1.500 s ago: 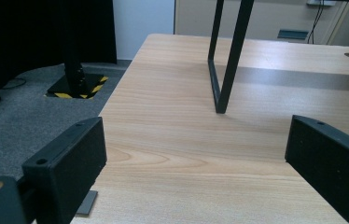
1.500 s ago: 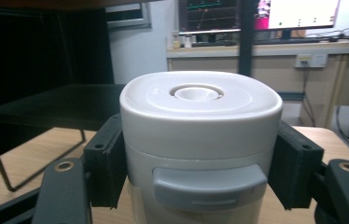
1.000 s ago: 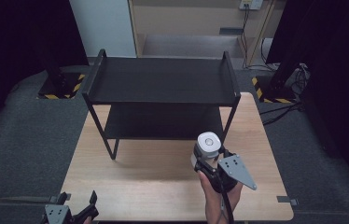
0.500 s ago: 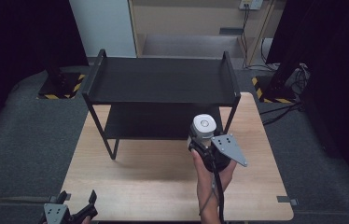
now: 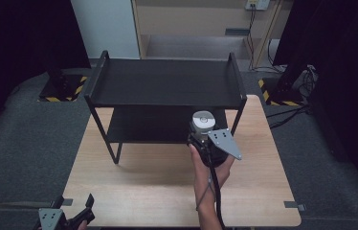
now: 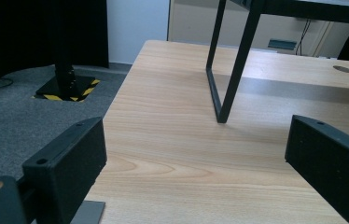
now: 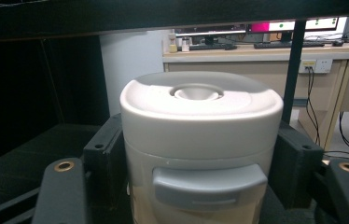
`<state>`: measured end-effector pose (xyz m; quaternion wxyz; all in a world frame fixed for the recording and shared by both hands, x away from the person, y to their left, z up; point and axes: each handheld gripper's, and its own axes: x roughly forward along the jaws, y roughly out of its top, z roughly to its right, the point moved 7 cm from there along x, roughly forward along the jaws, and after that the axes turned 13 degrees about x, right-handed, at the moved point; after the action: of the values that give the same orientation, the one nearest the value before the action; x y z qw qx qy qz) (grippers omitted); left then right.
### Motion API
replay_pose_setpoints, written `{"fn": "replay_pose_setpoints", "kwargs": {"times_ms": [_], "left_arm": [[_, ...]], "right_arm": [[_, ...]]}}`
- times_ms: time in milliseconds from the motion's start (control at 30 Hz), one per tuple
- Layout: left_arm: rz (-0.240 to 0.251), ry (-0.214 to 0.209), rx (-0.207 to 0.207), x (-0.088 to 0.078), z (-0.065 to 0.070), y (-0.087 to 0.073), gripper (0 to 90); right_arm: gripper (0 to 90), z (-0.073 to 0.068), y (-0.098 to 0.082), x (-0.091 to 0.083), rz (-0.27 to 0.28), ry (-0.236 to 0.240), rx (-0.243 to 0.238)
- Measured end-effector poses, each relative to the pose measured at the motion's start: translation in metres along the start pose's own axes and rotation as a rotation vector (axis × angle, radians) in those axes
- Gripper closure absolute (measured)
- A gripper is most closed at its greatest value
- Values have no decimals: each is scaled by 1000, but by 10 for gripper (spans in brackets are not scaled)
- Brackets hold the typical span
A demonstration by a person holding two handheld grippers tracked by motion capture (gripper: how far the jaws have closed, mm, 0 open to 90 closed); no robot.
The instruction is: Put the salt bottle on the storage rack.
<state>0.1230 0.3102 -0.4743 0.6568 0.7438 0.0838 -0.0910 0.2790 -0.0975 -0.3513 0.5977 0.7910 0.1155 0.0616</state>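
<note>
Waiting left gripper [image 5: 74,219]: jaws spread wide, empty, at the table's [image 5: 148,191] near-left edge.
Right gripper [image 5: 205,135]: clenched on the white lidded container [image 7: 196,140], upright.
Container's place: at the front of the black shelf rack [image 5: 167,84], level with its lower shelf.
Progress: judged carried, not yet set down.
Writing: none readable.

— What surrounds the table [image 5: 134,191]?
— Grey carpet [image 5: 24,139] on every side, with black stand bases edged in yellow-and-black tape [image 5: 62,91] at the far left and right.
— And beyond that?
— A white panel [image 5: 105,26] beside a beige wooden unit [image 5: 191,21], with a wall socket [image 5: 257,4] and hanging cables [image 5: 252,24]. Black curtains [image 5: 19,33] close off both sides.
— Anything farther back?
— A desk with monitors [image 7: 298,25] shows in the right gripper view.
</note>
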Motion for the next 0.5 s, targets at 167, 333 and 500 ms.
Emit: {"fn": "replay_pose_setpoints", "kwargs": {"times_ms": [167, 333, 500], "left_arm": [[-2, 4, -7, 0, -4, -2, 42], [-2, 9, -13, 2, -9, -3, 42], [0, 12, -17, 2, -12, -4, 42]], "right_arm": [[319, -4, 0, 8, -9, -14, -12], [319, -6, 1, 17, -15, -24, -18], [319, -7, 3, 26, -24, -27, -15]]}}
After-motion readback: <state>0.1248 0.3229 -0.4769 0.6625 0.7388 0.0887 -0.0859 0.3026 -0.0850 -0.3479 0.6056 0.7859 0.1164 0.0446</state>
